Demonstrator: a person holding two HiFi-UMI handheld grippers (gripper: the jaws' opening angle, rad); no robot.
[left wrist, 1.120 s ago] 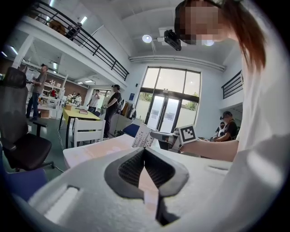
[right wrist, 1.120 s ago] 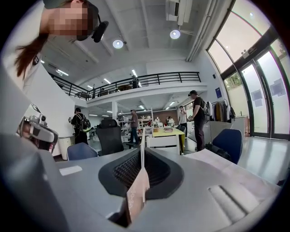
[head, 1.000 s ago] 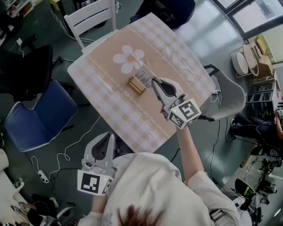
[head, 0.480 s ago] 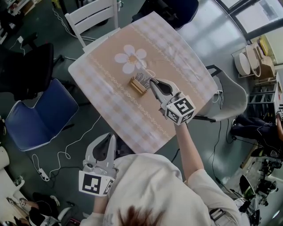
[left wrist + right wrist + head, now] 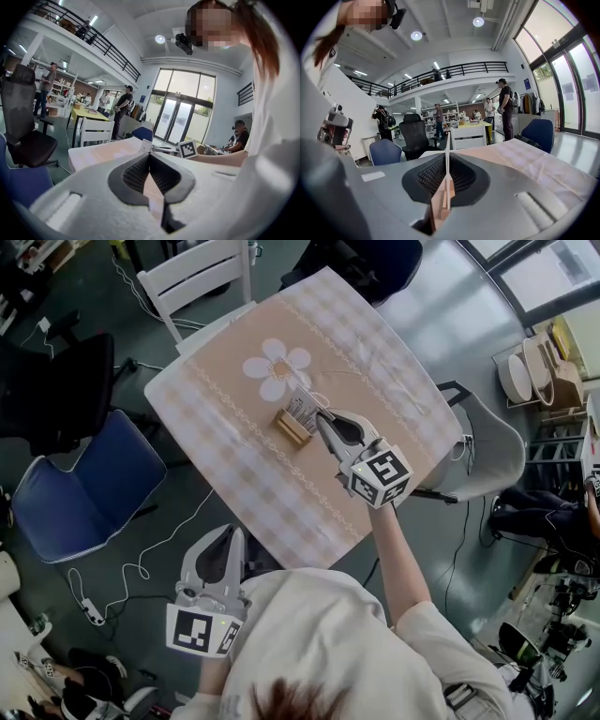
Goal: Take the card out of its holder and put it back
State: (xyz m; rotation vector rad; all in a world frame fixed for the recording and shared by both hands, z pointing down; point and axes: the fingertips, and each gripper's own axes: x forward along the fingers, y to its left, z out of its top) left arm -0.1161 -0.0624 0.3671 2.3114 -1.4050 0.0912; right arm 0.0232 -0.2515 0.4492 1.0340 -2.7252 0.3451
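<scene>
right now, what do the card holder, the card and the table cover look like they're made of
Card holder: likely wood, a matte tan block with no shine.
Card: probably thin paper or card stock, white with dark print, only a thin line seen edge-on in the right gripper view.
Table cover: seemingly fabric or vinyl, with a checked print and soft creases.

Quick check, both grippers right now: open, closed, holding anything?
Left gripper: closed, nothing between its jaws.
Right gripper: closed on the card, which stands edge-on between its jaws.
</scene>
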